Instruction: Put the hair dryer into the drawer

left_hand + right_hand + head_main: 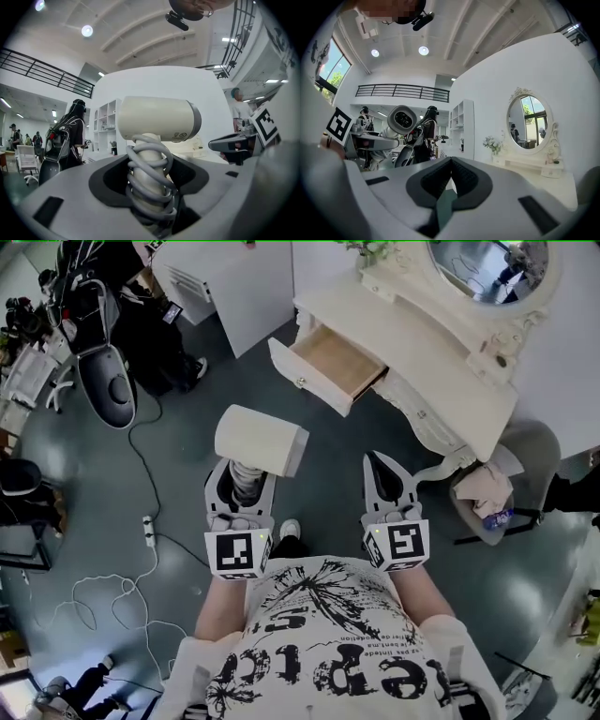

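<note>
A cream hair dryer (258, 444) with its grey cord wound round the handle stands upright in my left gripper (240, 491), which is shut on the handle. In the left gripper view the hair dryer (157, 122) fills the middle, its barrel lying across above the jaws. My right gripper (389, 486) is shut with nothing in it, level with the left one. From the right gripper view the hair dryer (401, 119) shows end-on at the left. The open wooden drawer (330, 367) juts out of the white dressing table (441, 362) just ahead of both grippers.
An oval mirror (487, 268) stands on the dressing table. A grey chair (511, 486) with a cloth on it sits to the right. A black and white seat (105, 381), cables and a power strip (148, 531) lie on the floor at left. A white cabinet (230, 282) stands behind.
</note>
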The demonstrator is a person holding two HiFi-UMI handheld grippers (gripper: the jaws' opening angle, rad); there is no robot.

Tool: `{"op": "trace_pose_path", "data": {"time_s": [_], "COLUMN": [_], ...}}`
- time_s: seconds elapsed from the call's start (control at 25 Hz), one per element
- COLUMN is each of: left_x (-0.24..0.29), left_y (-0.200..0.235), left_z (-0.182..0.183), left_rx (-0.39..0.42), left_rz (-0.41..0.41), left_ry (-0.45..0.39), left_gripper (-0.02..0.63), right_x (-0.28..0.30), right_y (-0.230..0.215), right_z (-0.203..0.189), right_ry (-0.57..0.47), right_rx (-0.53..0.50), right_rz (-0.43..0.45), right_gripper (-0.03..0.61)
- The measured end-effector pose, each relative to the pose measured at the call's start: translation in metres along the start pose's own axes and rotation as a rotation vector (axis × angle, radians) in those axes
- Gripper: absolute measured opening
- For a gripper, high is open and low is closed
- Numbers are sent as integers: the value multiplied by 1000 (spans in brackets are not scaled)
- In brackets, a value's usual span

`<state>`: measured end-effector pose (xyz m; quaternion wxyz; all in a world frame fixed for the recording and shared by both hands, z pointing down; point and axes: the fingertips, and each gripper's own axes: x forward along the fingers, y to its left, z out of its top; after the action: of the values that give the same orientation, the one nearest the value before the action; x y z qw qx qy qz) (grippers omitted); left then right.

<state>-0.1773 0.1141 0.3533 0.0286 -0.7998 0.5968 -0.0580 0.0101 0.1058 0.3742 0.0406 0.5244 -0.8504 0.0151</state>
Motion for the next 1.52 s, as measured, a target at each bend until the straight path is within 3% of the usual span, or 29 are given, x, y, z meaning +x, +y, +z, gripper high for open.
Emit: {"op": "trace_pose_path", "data": {"time_s": [0.28,0.52,0.76,1.04,1.24,1.52], "left_x": [45,87,157,287,375,460], "left_y": [97,126,129,119,94,58], "left_z": [-4,-19,-29,-21,-7,-9], "left_rx": [12,-14,-6,10,42,55], "left_rz": [-52,-78,-95,-173,-260,-397], "left_ry": [-14,-4,11,10,-15,4], "left_gripper": [256,256,256,256,256,256], "right_x": [89,134,186,270,317,348], "right_y": [31,25,-14,-98,-156,-220], "right_z": [11,5,-3,2,11,8], "right_ry": [12,45,47,35,36,58], "right_rx": [4,-3,8,39,31,38], "right_rz": [-72,-97,-108,-155,-172,-254], "right_gripper": [17,17,17,17,17,17]}}
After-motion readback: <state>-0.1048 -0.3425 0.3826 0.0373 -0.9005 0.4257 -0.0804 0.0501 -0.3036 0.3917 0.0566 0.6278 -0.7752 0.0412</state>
